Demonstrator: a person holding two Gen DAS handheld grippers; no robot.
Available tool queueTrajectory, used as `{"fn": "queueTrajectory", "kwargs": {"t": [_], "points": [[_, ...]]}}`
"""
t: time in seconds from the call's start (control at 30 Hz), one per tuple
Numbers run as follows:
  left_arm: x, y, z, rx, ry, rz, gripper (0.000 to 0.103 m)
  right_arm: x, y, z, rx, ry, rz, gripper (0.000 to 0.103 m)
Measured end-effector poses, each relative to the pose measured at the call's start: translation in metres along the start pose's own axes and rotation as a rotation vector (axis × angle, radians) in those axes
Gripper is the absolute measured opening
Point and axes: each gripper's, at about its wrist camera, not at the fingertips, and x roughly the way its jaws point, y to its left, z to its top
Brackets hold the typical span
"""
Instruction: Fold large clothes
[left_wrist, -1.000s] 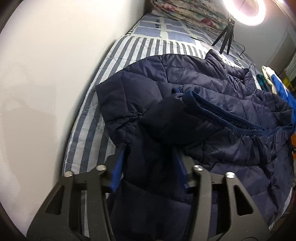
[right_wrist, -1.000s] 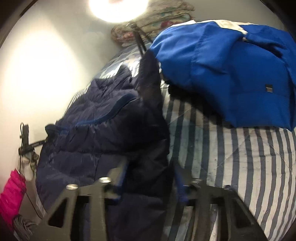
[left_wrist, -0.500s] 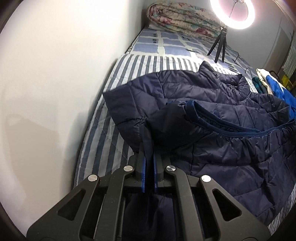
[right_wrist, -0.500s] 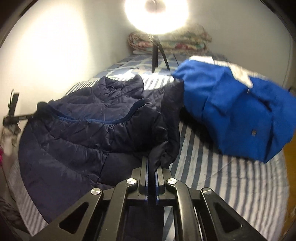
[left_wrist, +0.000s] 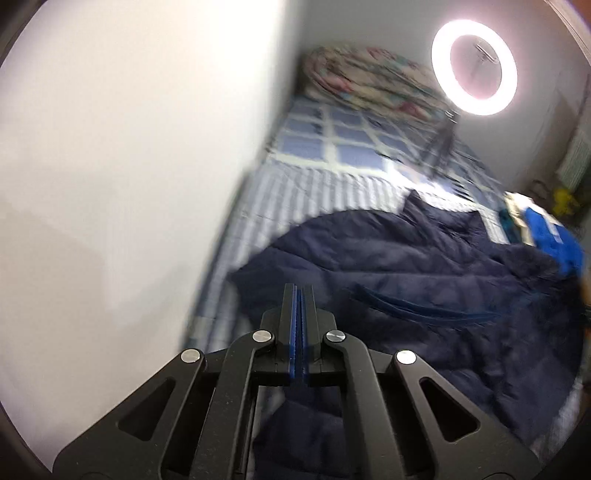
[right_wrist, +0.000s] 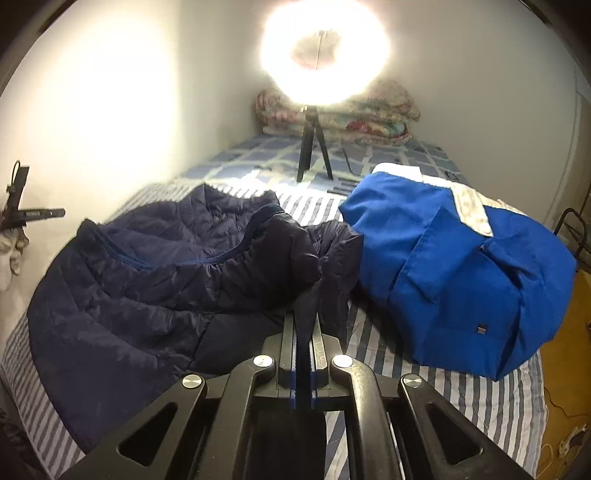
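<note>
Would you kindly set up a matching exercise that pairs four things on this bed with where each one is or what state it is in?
Things:
1. navy jacket
2. blue garment
3. ring light
4. quilt

Places or states:
A. folded at the far end of the bed
B. pinched in the right tongs
C. glowing on a small tripod
D. heaped on the right side of the bed in the right wrist view

Pairs: 1-B, 2-D, 3-C, 4-A

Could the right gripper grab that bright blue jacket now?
Probably not yet: the right gripper has its fingers shut on the navy jacket. The blue jacket lies close and uncovered.
</note>
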Motion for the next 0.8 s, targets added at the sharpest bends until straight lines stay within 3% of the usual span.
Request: {"fn": "queueTrajectory", "kwargs": {"t": [0.1,0.13,0.17,0.2,0.23,0.27,0.47,0.5,0.53,0.6,0.67,0.8], "points": [[0.017,-0.002,-0.006,0.019,0.051,-0.025,0.0,0.011,-0.002,-0.008,0.013,0.042,0.016,0.002],[0.021,-0.003,-0.009,0.019,0.06,-0.026,0.006,0.014,-0.004,-0.011,0.025,0.05,0.023,0.003],[0.028,-0.003,-0.012,0.01,0.074,-0.035,0.013,0.016,-0.007,-0.013,0.036,0.055,0.036,0.007],[0.035,-0.004,-0.016,0.001,0.088,-0.046,0.037,0.017,-0.01,-0.015,0.05,0.064,0.056,0.01],[0.04,-0.005,-0.018,0.0,0.094,-0.044,0.053,0.019,-0.013,-0.015,0.066,0.07,0.084,0.025],[0.045,-0.008,-0.022,0.009,0.093,-0.035,0.054,0.019,-0.017,-0.015,0.085,0.07,0.119,0.036],[0.064,-0.028,-0.027,0.071,0.094,0.006,0.053,0.037,-0.03,-0.005,0.149,0.068,0.158,0.042],[0.066,-0.034,-0.028,0.096,0.091,0.023,0.045,0.041,-0.031,-0.004,0.153,0.074,0.156,0.042],[0.068,-0.037,-0.028,0.11,0.094,0.042,0.03,0.046,-0.031,-0.003,0.151,0.086,0.139,0.04],[0.069,-0.041,-0.031,0.119,0.098,0.063,0.013,0.048,-0.029,-0.003,0.141,0.093,0.147,0.025],[0.067,-0.043,-0.034,0.132,0.086,0.064,0.008,0.048,-0.025,-0.004,0.119,0.104,0.152,0.008],[0.06,-0.044,-0.035,0.142,0.062,0.064,0.004,0.035,-0.018,-0.004,0.078,0.072,0.107,0.001]]}}
